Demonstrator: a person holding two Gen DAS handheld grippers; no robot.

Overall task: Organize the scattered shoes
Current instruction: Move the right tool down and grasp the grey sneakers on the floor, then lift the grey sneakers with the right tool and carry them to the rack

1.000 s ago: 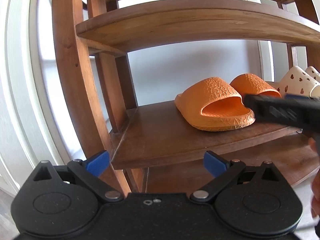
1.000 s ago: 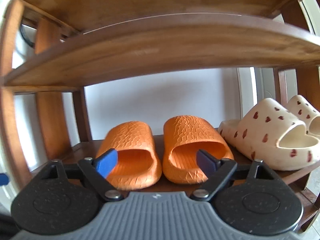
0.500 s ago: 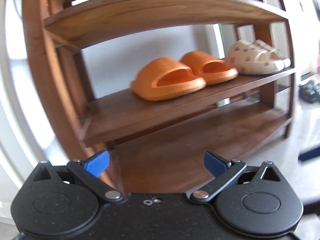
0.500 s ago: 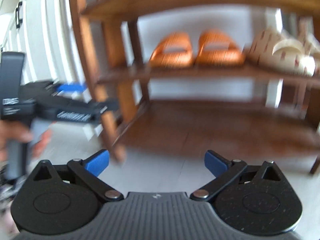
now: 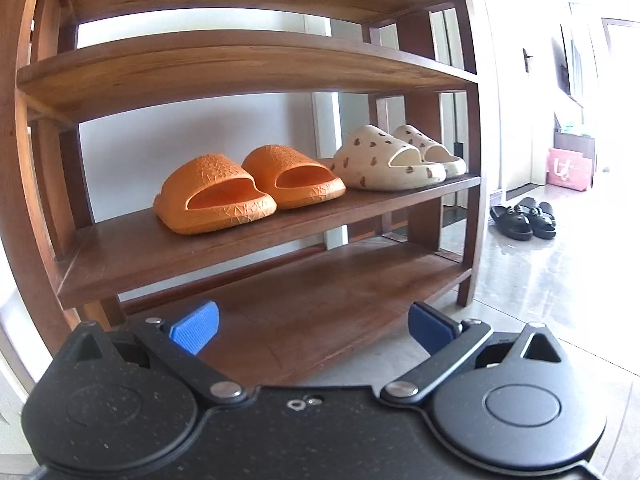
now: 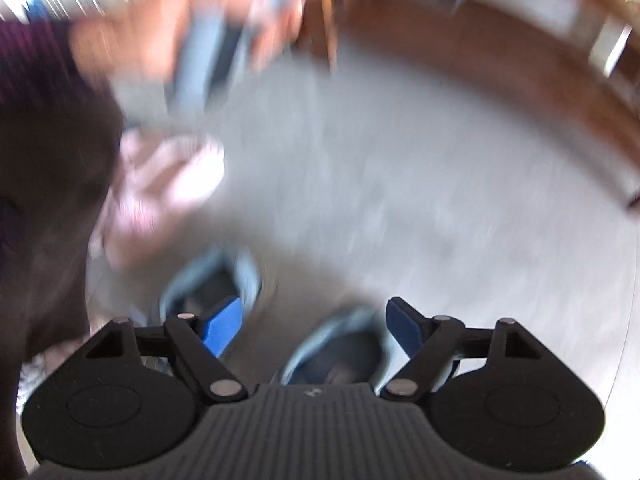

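right tool (image 6: 314, 320) points down at the floor, jaws empty and closing, a blurred pale blue shoe (image 6: 340, 350) directly beneath them, its partner (image 6: 212, 280) just left; long axis cannot be told. left tool (image 5: 312, 320), spread wide and empty, faces the wooden shoe rack (image 5: 240, 240). right hand judged nearer.

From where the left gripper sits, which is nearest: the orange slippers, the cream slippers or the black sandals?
1. Orange slippers, middle shelf, left.
2. Cream slippers, same shelf, right end.
3. Black sandals, on the floor beyond the rack, far right.
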